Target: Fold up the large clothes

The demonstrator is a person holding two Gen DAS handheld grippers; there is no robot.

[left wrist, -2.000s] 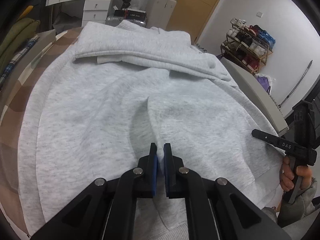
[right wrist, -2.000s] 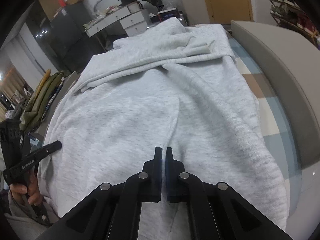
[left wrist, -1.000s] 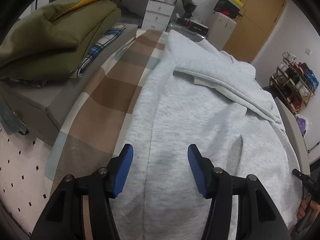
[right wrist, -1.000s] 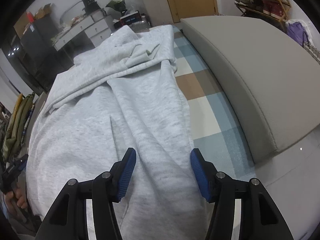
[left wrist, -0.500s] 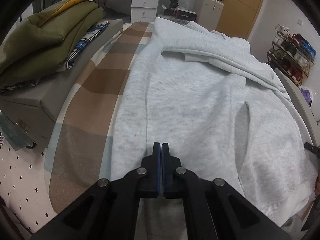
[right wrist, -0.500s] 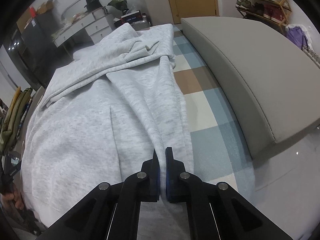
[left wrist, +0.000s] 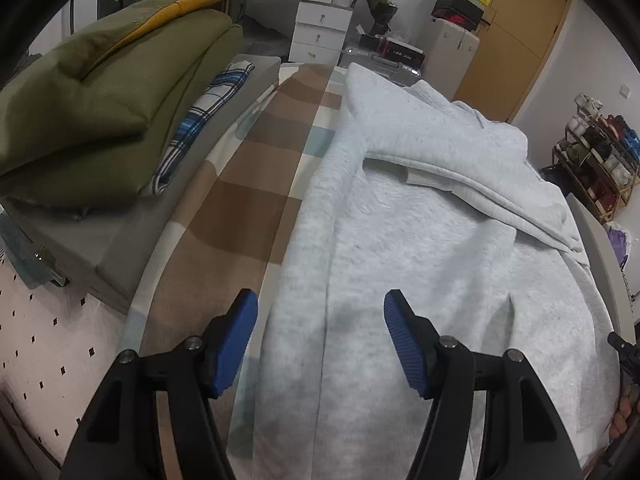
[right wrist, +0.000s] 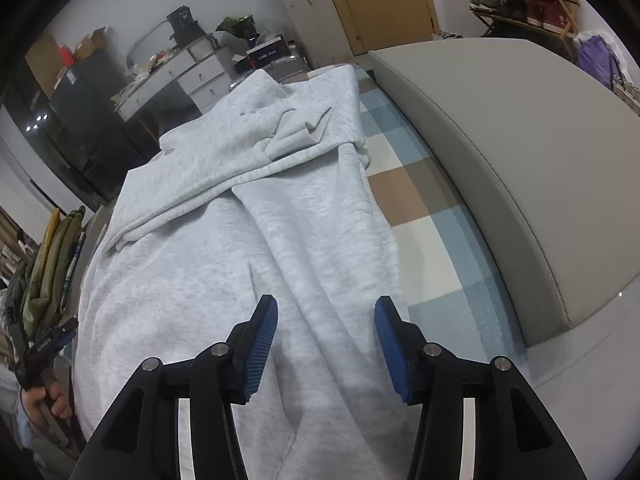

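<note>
The grey sweatshirt point(left wrist: 420, 248) lies spread face-down-or-up (which side cannot be told) on a checked cover point(left wrist: 248, 200) over a bed-like surface. It fills most of both wrist views. Its sleeves are folded across the body at the far end, toward 12 o'clock, with a ribbed cuff point(right wrist: 294, 138) showing on top.

**State of the tongs**
- Left tongs point(left wrist: 320, 340): spread, having just been opening. The garment's left side edge lies below and between the blue pads point(left wrist: 234, 344); the pads do not press on it.
- Right tongs point(right wrist: 326, 344): spread, having just been opening. A lengthwise ridge of cloth runs below the gap, and the garment's right edge sits near the 3 o'clock pad. Nothing is pinched.

**Handling properties (judged)**
- The fabric looks like thick fleece knit — soft, limp and moderately heavy for a garment. It should sag between two grip points and drag on the cover rather than slide freely.
- It is not fragile and not slippery, so ridged pads should hold a doubled layer well.

**Where to take hold (judged)**
- Grip the hem corners nearest the operator, one per tongs, catching both layers — a single layer would let the garment open up.
- Avoid the raised crease at 11 o'clock of the right tongs, since lifting there would bunch the body.
</note>
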